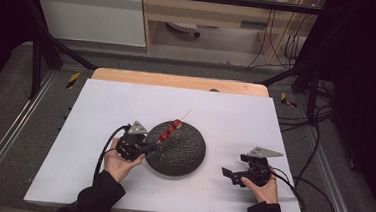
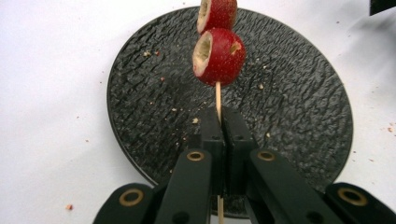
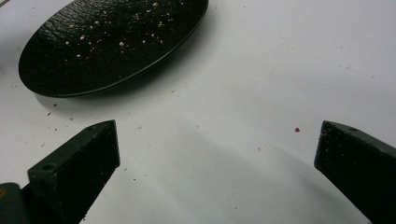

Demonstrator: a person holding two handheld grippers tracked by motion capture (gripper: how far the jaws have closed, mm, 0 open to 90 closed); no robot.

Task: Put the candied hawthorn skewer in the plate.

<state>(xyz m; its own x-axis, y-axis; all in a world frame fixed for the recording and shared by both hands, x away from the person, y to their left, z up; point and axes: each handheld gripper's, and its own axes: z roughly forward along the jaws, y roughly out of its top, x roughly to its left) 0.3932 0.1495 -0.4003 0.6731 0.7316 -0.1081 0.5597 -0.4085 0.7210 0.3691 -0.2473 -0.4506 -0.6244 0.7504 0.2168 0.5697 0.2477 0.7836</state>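
A thin wooden skewer [image 2: 218, 95] carries red hollowed fruit pieces [image 2: 219, 56] over a black textured plate [image 2: 299, 116]. My left gripper [image 2: 218, 119] is shut on the skewer's bare lower end, at the plate's left rim. From above, the fruit [image 1: 169, 130] sits in a row along the stick, which slants up and to the right over the plate [image 1: 182, 153], held by the left gripper [image 1: 149, 146]. My right gripper [image 1: 231, 175] stands open to the right of the plate, low over the white board, with nothing between its jaws. Its view shows the plate [image 3: 112, 42] dotted with crumbs.
A white board [image 1: 126, 101] covers the wooden table. Crumbs and small red bits [image 3: 297, 129] lie scattered on it near the plate. Black frame legs, cables and a cabinet stand beyond the table's far edge.
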